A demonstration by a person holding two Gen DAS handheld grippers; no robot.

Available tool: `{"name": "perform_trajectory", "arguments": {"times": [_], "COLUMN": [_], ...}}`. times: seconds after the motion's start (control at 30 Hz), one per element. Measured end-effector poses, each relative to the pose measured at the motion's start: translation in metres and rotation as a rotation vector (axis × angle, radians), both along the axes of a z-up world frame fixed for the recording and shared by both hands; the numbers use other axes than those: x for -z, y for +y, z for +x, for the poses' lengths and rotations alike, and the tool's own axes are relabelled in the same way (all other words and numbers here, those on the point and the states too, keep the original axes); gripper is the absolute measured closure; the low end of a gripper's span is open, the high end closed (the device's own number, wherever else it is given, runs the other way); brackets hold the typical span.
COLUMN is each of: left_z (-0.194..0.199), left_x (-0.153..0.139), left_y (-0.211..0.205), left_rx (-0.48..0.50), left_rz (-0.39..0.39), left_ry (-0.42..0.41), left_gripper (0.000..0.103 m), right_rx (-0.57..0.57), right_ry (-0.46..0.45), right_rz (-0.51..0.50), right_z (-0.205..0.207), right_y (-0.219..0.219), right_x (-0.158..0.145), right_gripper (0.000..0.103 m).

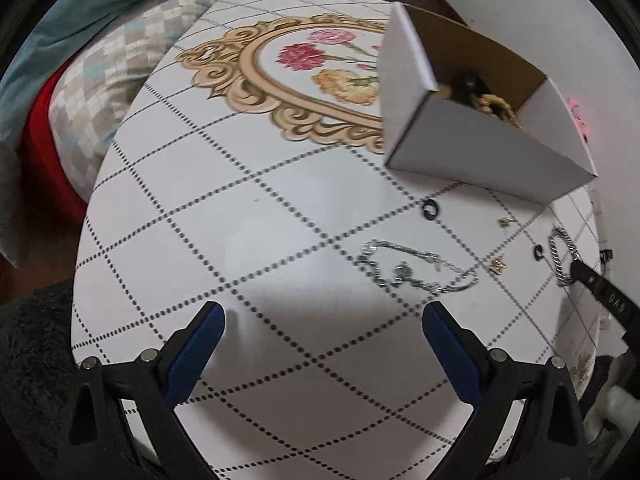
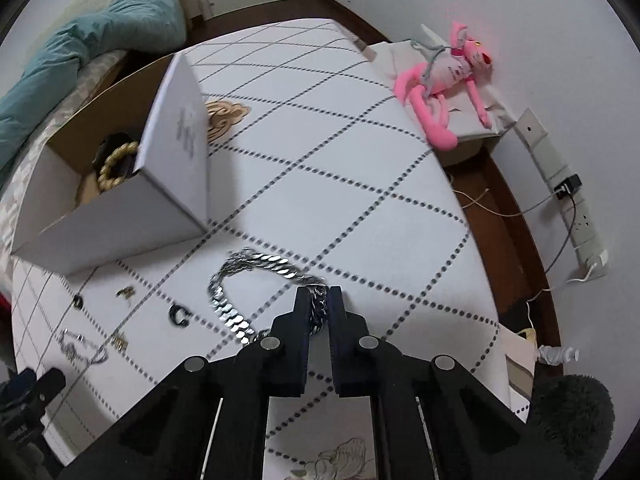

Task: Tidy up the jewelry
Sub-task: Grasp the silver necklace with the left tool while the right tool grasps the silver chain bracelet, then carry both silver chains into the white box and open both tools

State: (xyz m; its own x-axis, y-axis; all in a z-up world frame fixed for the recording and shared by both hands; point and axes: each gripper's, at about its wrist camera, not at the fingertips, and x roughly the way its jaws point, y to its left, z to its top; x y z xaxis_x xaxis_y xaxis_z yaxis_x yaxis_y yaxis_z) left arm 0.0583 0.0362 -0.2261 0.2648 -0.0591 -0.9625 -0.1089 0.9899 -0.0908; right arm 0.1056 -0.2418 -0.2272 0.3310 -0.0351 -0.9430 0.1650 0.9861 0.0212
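Observation:
My right gripper [image 2: 319, 300] is shut on a thick silver curb chain [image 2: 240, 280] whose loop lies on the white table [image 2: 360, 200]. The chain [image 1: 562, 256] and the right gripper's tip [image 1: 578, 270] show at the right of the left wrist view. My left gripper [image 1: 324, 320] is open and empty above the table, near a thin silver bracelet [image 1: 416, 270]. An open white cardboard box [image 1: 480, 148] holds a gold bead bracelet [image 2: 114, 164]. Black rings [image 1: 430, 209] [image 2: 179, 315] and small gold earrings [image 1: 497, 266] [image 2: 127, 292] lie between box and grippers.
A pink plush toy [image 2: 440, 80] lies on a low box beyond the table's right edge. A power strip [image 2: 576, 216] with cables is on the wall. A bed with a teal blanket [image 1: 80, 20] flanks the table's left. A dark shaggy rug [image 1: 32, 360] is below.

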Motion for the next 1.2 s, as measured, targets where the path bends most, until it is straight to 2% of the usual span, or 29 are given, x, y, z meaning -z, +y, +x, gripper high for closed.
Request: {"name": "perform_trajectory", "arguments": {"times": [0.17,0.27,0.37,0.4,0.47,0.53,0.57,0.67,0.77,0.93,1.2], "left_z": [0.003,0.006,0.007,0.007,0.009,0.012,0.013,0.014,0.014,0.009,0.025], "left_x": [0.002,0.008,0.009,0.008,0.005,0.001,0.0,0.0,-0.004,-0.025,-0.059], "left_y": [-0.024,-0.041,-0.056,-0.06,-0.066,-0.071,-0.074,-0.076,-0.058,-0.041,-0.015], "left_rx": [0.06,0.084,0.117,0.129,0.143,0.16,0.167,0.163,0.15,0.135,0.077], "left_rz": [-0.003,0.011,0.075,0.09,0.091,0.095,0.096,0.079,0.036,-0.026,-0.113], "left_ry": [0.005,0.01,-0.016,-0.028,-0.063,-0.083,-0.082,-0.085,-0.087,-0.119,-0.162], "left_gripper": [0.003,0.012,0.019,0.025,0.046,0.093,0.096,0.097,0.1,0.1,0.101], "right_rx": [-0.017,-0.009,-0.005,-0.005,-0.007,-0.008,-0.008,-0.011,-0.01,-0.015,-0.03], "right_ry": [0.024,0.02,0.02,0.02,0.018,0.018,0.018,0.02,0.017,-0.021,-0.071], "right_rz": [0.053,0.063,0.066,0.065,0.063,0.058,0.056,0.061,0.096,0.157,0.232], "right_z": [-0.021,-0.03,-0.031,-0.031,-0.031,-0.032,-0.032,-0.032,-0.034,-0.04,-0.039], "right_y": [0.001,-0.001,-0.001,-0.001,-0.001,-0.001,0.0,0.002,0.001,0.002,0.003], "right_x": [-0.002,-0.003,-0.003,-0.003,-0.003,-0.004,-0.004,-0.004,-0.006,-0.018,-0.044], "right_gripper": [0.095,0.095,0.095,0.095,0.094,0.094,0.094,0.094,0.095,0.095,0.095]}}
